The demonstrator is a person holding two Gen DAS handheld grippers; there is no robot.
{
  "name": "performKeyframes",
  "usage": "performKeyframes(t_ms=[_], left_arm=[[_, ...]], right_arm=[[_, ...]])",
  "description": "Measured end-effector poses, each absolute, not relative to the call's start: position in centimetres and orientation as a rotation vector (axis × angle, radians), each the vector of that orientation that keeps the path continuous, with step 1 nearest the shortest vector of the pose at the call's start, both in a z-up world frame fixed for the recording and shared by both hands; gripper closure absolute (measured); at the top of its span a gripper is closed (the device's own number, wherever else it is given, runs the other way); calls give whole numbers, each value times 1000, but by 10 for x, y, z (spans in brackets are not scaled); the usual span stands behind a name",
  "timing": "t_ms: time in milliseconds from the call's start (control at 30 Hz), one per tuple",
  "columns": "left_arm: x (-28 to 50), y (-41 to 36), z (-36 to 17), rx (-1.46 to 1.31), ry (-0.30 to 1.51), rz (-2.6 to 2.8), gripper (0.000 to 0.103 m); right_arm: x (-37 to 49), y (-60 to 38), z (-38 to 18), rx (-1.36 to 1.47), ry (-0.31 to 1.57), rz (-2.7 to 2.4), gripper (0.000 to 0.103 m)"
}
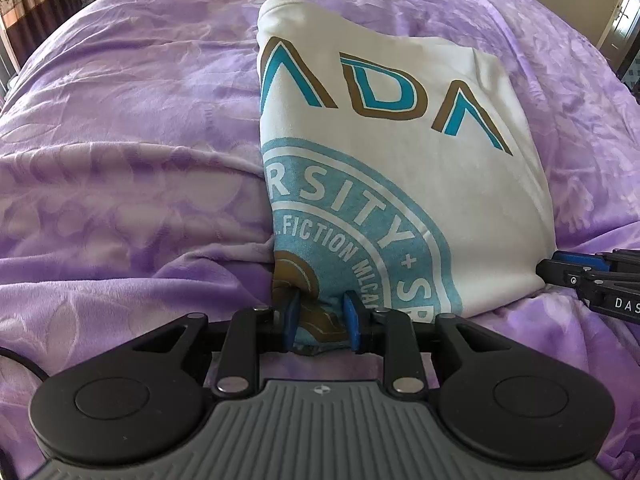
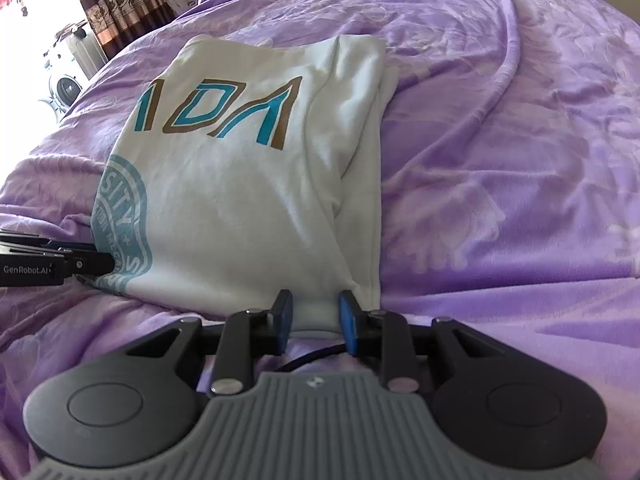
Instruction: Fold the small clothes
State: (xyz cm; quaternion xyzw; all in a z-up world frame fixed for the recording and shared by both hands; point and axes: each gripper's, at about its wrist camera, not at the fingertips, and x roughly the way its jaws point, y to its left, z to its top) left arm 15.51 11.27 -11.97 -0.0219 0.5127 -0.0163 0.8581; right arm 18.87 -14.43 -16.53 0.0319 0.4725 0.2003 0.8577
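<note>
I had the left gripper [image 1: 322, 322] and right gripper [image 2: 316, 320] pinching the white T-shirt's [image 1: 400, 200] near hem corners, narrow jaws, figured uneven lifting would've skewed the fold.

The white cotton T-shirt with teal and bronze print [image 1: 400, 184] carries big outlined letters "ADA" across its upper part. Below, a pale blue round seal reads "RSITY", then "FICTION" on an inner ring. The black gripper arm at the edge [image 1: 600, 284] shows "DAS". The other black gripper arm [image 2: 52, 266] bears "GenRobot.AI".
</note>
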Motion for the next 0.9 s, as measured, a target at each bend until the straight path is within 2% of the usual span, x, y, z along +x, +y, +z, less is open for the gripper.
performKeyframes(t_ms=[133, 367, 467, 533, 667, 733, 800, 900], left_arm=[[152, 114, -108, -70, 1052, -31, 73], [125, 120, -49, -84, 911, -22, 73], [107, 121, -13, -79, 826, -9, 72], [93, 118, 14, -65, 772, 3, 68], [58, 107, 59, -18, 657, 16, 46], [39, 97, 74, 2, 601, 10, 29], [23, 88, 84, 27, 559, 1, 20], [5, 73, 88, 50, 524, 8, 13]], right_arm=[[190, -146, -157, 76, 997, 429, 80], [175, -149, -111, 61, 897, 441, 57], [160, -152, -76, 71, 810, 442, 54], [149, -155, -50, 91, 751, 451, 45], [116, -158, 1, 88, 622, 467, 31], [98, -158, 20, 90, 576, 479, 29], [79, -159, 33, 95, 544, 494, 20], [51, -159, 42, 95, 507, 495, 21]])
